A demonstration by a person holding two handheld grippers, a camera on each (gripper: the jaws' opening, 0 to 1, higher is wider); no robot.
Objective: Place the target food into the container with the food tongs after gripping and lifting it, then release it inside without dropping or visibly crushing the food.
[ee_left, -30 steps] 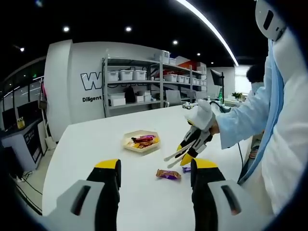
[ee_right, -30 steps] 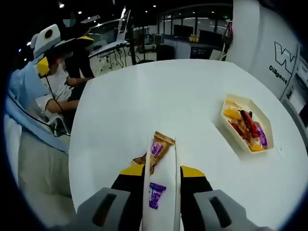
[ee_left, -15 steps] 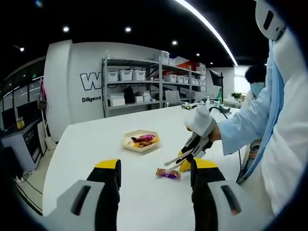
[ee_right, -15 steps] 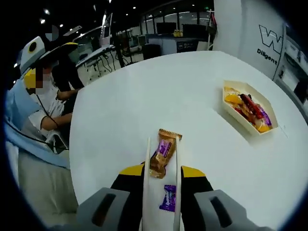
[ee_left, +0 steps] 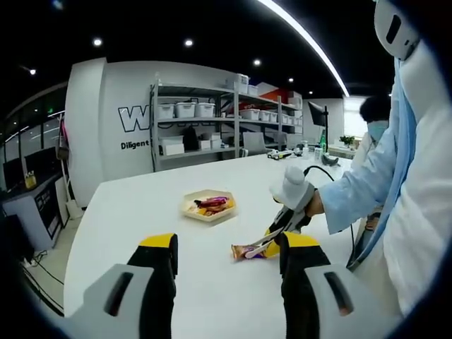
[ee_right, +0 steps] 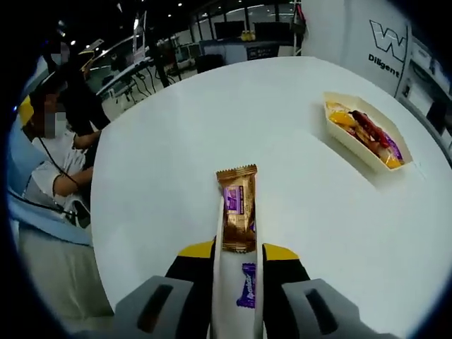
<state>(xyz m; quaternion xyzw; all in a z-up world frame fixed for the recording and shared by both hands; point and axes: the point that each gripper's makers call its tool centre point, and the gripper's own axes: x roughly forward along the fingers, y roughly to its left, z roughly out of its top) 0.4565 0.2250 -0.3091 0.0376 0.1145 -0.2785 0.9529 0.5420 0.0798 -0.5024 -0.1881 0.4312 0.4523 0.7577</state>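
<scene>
A brown snack bar with a purple label point(ee_right: 238, 208) sits between the tips of white food tongs point(ee_right: 216, 275). My right gripper point(ee_right: 238, 248) is shut on the tongs' arms. In the left gripper view, a gloved hand holds that right gripper point(ee_left: 282, 219) low over the white table point(ee_left: 141, 205), and the tongs point(ee_left: 263, 242) pinch the bar point(ee_left: 244, 251) at the table surface. A small purple candy point(ee_right: 247, 286) lies on the table between the tong arms. The cream hexagonal tray point(ee_right: 332, 106) with several wrapped snacks stands farther off point(ee_left: 191, 212). My left gripper point(ee_left: 229, 244) hangs open, holding nothing.
The person in a white coat point(ee_left: 417, 176) stands at the table's right side. Another person point(ee_right: 56, 141) sits beyond the table edge. Metal shelves with bins point(ee_left: 205, 120) line the back wall. Bare tabletop point(ee_right: 176, 141) lies between bar and tray.
The right gripper moved forward and down over the bar. The bar now lies in line with the tongs, whose tips have closed on it. The left gripper stayed put.
</scene>
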